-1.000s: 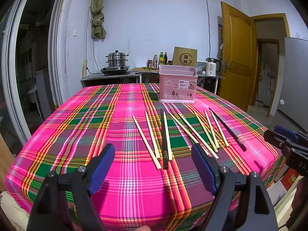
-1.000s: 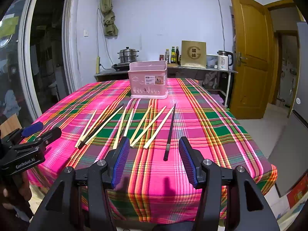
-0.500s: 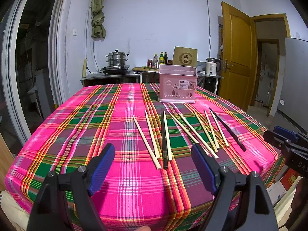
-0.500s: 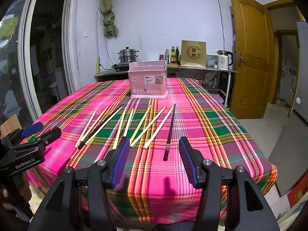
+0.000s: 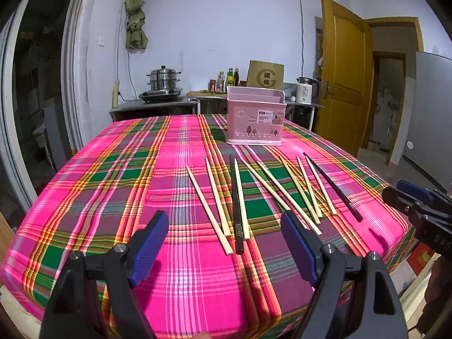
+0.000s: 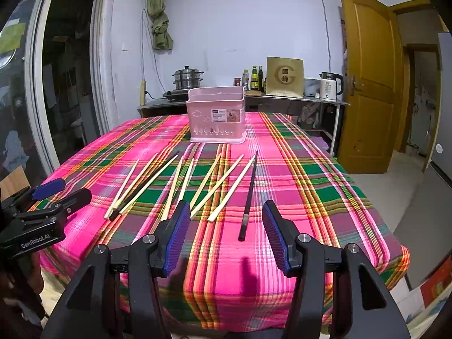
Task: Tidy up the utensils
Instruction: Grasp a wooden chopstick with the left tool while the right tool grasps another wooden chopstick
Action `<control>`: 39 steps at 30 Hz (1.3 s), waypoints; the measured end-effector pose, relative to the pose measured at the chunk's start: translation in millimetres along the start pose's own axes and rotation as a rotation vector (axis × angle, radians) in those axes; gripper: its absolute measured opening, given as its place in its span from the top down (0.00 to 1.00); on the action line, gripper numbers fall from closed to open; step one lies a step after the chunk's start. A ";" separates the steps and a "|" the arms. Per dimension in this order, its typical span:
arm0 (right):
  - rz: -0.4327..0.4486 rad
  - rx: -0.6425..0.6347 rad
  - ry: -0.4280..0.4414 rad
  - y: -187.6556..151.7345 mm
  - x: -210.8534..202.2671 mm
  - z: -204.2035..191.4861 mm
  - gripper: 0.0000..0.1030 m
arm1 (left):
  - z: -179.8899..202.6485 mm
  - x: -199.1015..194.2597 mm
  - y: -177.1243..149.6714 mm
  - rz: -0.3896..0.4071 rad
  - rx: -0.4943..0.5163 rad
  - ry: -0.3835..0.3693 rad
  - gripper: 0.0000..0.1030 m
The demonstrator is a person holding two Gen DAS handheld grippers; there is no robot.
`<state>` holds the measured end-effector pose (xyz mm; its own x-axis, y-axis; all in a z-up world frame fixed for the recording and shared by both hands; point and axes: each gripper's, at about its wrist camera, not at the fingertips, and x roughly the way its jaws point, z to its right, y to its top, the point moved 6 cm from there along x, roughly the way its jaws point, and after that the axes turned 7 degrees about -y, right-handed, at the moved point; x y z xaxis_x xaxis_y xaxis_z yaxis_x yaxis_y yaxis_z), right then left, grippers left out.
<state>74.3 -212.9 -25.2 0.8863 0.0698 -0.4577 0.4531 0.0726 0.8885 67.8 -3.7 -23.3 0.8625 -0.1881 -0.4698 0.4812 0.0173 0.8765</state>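
Several pale wooden chopsticks [image 5: 278, 190] and two black chopsticks [image 5: 236, 206] lie fanned out on a pink plaid tablecloth [image 5: 113, 186]. A pink utensil basket [image 5: 255, 119] stands upright behind them at the far side. My left gripper [image 5: 226, 243] is open and empty, held just before the near ends of the chopsticks. My right gripper [image 6: 224, 234] is open and empty, with a black chopstick [image 6: 248, 197] lying just ahead between its fingers. The wooden chopsticks [image 6: 214, 186] and basket [image 6: 217, 119] also show in the right wrist view.
The table's front edge drops off just below both grippers. A counter [image 5: 154, 104] with a steel pot, bottles, a brown box and a kettle stands behind the table. A yellow door [image 6: 370, 79] is at the right. Each gripper shows at the edge of the other's view.
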 end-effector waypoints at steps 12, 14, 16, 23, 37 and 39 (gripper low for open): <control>-0.051 -0.010 0.035 28.7 52.4 -0.8 0.48 | -32.2 49.1 21.1 -0.087 -0.040 0.033 0.19; -0.068 -0.008 0.044 33.3 63.2 -2.8 0.48 | -33.9 57.8 25.5 -0.108 -0.040 0.024 0.19; -0.086 -0.008 0.057 38.9 75.6 -6.2 0.53 | -35.4 67.7 31.3 -0.125 -0.034 0.006 0.21; -0.190 -0.014 0.080 49.0 121.2 -17.8 0.69 | -49.0 113.1 44.4 -0.221 -0.050 0.006 0.34; -0.403 -0.007 0.136 53.8 202.0 -35.4 0.82 | -60.9 183.0 54.1 -0.378 -0.096 -0.056 0.58; -0.425 -0.009 0.129 54.1 210.3 -35.8 0.82 | -62.4 187.5 55.8 -0.392 -0.108 -0.063 0.58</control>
<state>281.9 -158.7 -74.6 0.6024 0.1552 -0.7830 0.7731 0.1303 0.6207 266.2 23.3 -69.1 0.6007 -0.2605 -0.7558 0.7881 0.0342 0.6146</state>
